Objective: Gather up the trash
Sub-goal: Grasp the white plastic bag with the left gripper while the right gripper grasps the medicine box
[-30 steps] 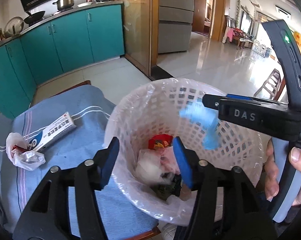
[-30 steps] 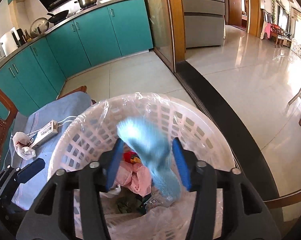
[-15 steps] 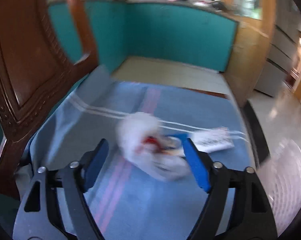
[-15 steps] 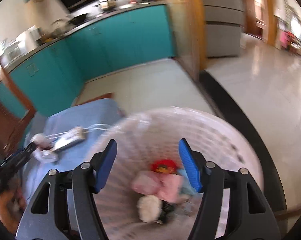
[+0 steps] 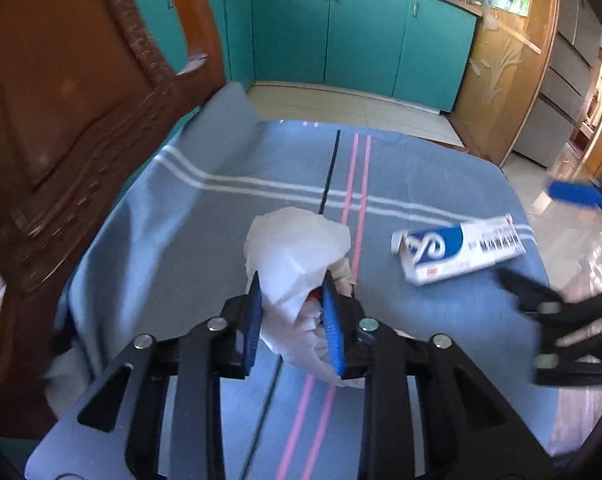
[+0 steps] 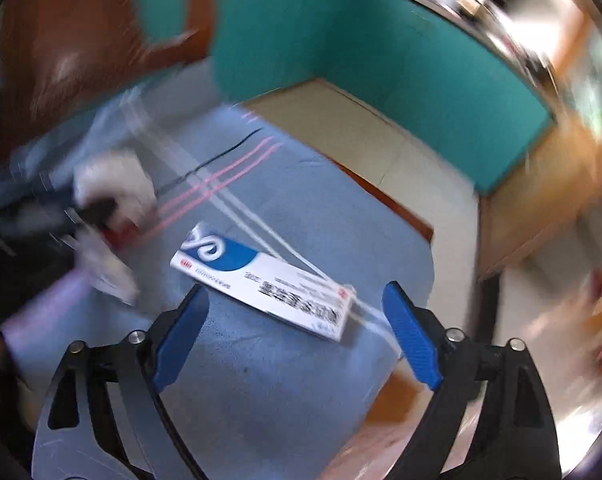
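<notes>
A crumpled white tissue wad [image 5: 297, 248] with something red inside lies on the blue striped cloth [image 5: 181, 280]. My left gripper [image 5: 290, 300] is shut on the wad. A white and blue toothpaste box [image 5: 459, 249] lies to its right. In the right wrist view the box [image 6: 261, 284] sits just ahead of my open, empty right gripper [image 6: 297, 316]; the view is blurred. The wad [image 6: 113, 184] shows at the left there, held by the left gripper. My right gripper's blue pad [image 5: 577, 194] shows at the right edge of the left wrist view.
A carved wooden chair back [image 5: 61, 120] rises at the left of the cloth. Teal cabinets [image 5: 341, 36] line the far wall beyond a tiled floor [image 5: 341, 106]. The cloth's right edge [image 5: 537, 264] drops off to the floor.
Both grippers swung from the basket to the cloth. My right gripper let the blue trash fall into the basket and stayed open. My left gripper closed on the tissue wad.
</notes>
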Tool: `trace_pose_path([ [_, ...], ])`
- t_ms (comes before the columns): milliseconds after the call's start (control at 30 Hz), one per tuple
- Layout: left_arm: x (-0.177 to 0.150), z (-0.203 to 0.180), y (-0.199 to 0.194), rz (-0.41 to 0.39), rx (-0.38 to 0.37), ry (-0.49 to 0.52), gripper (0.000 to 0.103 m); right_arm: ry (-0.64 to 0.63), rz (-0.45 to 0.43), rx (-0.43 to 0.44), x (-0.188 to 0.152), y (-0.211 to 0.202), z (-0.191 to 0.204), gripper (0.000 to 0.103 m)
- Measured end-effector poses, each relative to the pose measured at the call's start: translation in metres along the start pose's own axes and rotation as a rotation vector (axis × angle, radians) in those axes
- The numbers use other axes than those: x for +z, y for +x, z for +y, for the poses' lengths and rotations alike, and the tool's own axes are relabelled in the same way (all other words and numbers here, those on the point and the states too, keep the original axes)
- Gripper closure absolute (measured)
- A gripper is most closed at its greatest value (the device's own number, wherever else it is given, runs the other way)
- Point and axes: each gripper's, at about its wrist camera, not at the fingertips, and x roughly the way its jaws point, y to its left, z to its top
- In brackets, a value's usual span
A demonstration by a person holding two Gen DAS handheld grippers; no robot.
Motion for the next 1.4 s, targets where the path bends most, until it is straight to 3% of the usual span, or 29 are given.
trace_pose_path([
  [33,-0.005,0.005,-0.006,0.001,-0.007,0.004,0.074,-0.116,-0.004,0.001,0.005,0.007,0.014,0.008],
  [133,-0.017,0.018,-0.016,0.007,-0.015,0.003,0.074,-0.286,0.011,-0.032,0.010,0.029,0.029,0.008],
  [300,-0.030,0.032,-0.023,0.027,-0.014,0.002,0.072,-0.225,0.155,0.080,0.016,0.072,0.007,0.004],
  [367,-0.031,0.034,-0.023,0.028,-0.019,-0.001,0.072,-0.116,0.180,0.143,0.016,0.078,-0.014,0.004],
  [400,-0.030,0.034,-0.021,0.028,-0.021,-0.004,0.072,-0.077,0.202,0.154,0.015,0.082,-0.019,0.007],
  [533,-0.033,0.030,-0.024,0.028,-0.031,-0.007,0.061,0.052,0.238,0.254,0.012,0.083,-0.036,0.044],
  [633,-0.034,0.030,-0.020,0.039,-0.031,-0.021,0.049,0.054,0.245,0.250,0.009,0.075,-0.033,0.055],
  [800,-0.032,0.030,-0.011,0.051,-0.031,-0.038,0.045,0.070,0.223,0.259,0.001,0.054,-0.012,0.059],
  [867,-0.031,0.027,-0.009,0.048,-0.029,-0.030,0.065,0.074,0.197,0.243,-0.003,0.038,-0.007,0.061],
  [967,-0.031,0.018,-0.016,0.034,-0.026,-0.010,0.071,0.080,0.139,0.219,-0.008,0.015,-0.002,0.066],
  [1133,-0.032,0.004,-0.042,-0.032,-0.023,0.021,0.072,0.160,0.040,0.210,-0.026,-0.029,0.003,0.072],
  [1400,-0.036,-0.014,-0.074,-0.099,-0.008,0.073,0.072,0.245,-0.007,0.217,-0.044,-0.046,0.011,0.074],
])
